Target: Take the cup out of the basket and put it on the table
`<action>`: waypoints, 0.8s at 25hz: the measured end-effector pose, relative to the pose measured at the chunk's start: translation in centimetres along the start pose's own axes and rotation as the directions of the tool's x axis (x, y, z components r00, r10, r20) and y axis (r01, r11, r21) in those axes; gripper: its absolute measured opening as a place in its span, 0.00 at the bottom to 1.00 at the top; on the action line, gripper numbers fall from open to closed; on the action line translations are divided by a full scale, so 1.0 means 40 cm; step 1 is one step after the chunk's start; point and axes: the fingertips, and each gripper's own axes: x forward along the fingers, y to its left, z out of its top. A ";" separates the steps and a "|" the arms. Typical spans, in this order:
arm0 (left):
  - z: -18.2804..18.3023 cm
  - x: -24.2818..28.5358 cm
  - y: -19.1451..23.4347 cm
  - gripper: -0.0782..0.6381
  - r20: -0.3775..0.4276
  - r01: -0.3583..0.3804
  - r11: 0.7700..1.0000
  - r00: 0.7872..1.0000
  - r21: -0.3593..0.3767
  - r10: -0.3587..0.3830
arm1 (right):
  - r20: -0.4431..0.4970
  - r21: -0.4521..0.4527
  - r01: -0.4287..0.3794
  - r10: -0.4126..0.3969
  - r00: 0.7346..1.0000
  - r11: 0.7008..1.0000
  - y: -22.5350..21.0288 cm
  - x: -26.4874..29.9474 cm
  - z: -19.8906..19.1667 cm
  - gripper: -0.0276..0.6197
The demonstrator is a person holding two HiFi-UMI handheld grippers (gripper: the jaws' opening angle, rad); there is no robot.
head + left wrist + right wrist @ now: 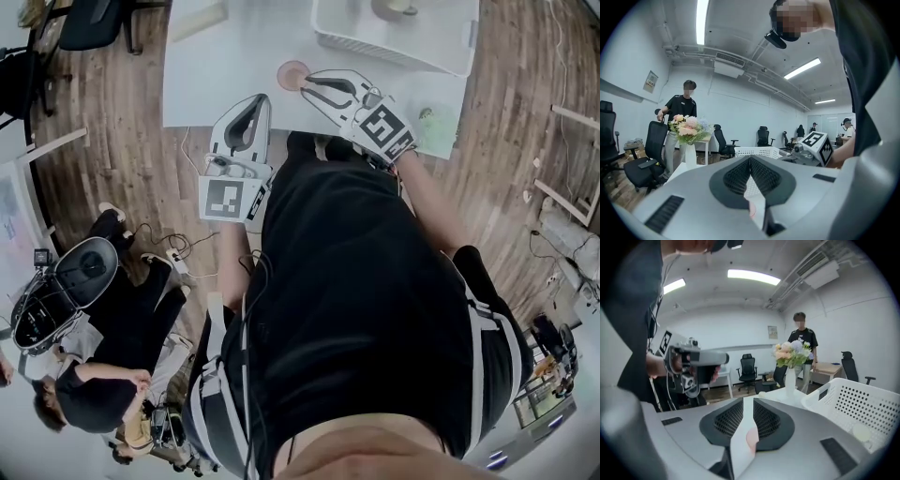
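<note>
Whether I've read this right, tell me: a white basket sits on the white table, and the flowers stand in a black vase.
One thing is wrong: the vase is white, not black, as the left gripper view shows. The rest holds: the white basket sits on the white table, and the flowers stand in that vase.

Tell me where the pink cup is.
Head view: the pink cup stands on the white table beside the right gripper, left of the white basket.
</note>
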 end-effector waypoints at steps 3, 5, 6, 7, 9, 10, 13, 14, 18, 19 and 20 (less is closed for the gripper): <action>0.005 0.010 -0.008 0.14 0.005 0.014 1.000 1.000 0.005 -0.015 | 0.120 0.057 0.043 -0.049 0.992 0.997 -0.016 -0.079 0.050 0.16; 0.006 0.015 -0.013 0.14 0.008 0.024 1.000 1.000 0.008 -0.025 | 0.152 0.070 0.082 -0.091 0.984 0.994 -0.026 -0.123 0.062 0.13; 0.005 0.017 -0.016 0.14 0.009 0.030 1.000 1.000 0.008 -0.030 | 0.158 0.073 0.103 -0.114 0.981 0.992 -0.031 -0.140 0.065 0.11; 0.004 0.021 -0.019 0.14 0.009 0.036 0.999 0.999 0.009 -0.036 | 0.162 0.076 0.122 -0.133 0.978 0.990 -0.034 -0.155 0.070 0.09; 0.005 0.028 -0.028 0.14 0.010 0.049 0.999 0.999 0.012 -0.049 | 0.187 0.076 0.141 -0.153 0.970 0.987 -0.032 -0.180 0.083 0.07; 0.006 0.032 -0.034 0.14 0.012 0.055 0.998 0.998 0.015 -0.055 | 0.212 0.078 0.142 -0.155 0.965 0.987 -0.027 -0.191 0.093 0.07; 0.011 0.037 -0.054 0.14 0.019 0.072 0.997 0.997 0.020 -0.072 | 0.267 0.097 0.145 -0.166 0.949 0.985 -0.015 -0.215 0.117 0.07; 0.012 0.037 -0.058 0.14 0.020 0.074 0.997 0.997 0.019 -0.074 | 0.270 0.102 0.149 -0.171 0.947 0.984 -0.013 -0.220 0.118 0.07; 0.013 0.034 -0.068 0.14 0.022 0.070 0.997 0.997 0.020 -0.071 | 0.271 0.119 0.159 -0.186 0.944 0.980 -0.015 -0.237 0.111 0.07; 0.013 0.035 -0.070 0.14 0.017 0.071 0.997 0.997 0.027 -0.071 | 0.271 0.118 0.160 -0.187 0.944 0.980 -0.017 -0.240 0.110 0.07; 0.013 0.037 -0.074 0.14 0.011 0.073 0.997 0.997 0.038 -0.074 | 0.271 0.118 0.160 -0.187 0.944 0.980 -0.019 -0.242 0.111 0.07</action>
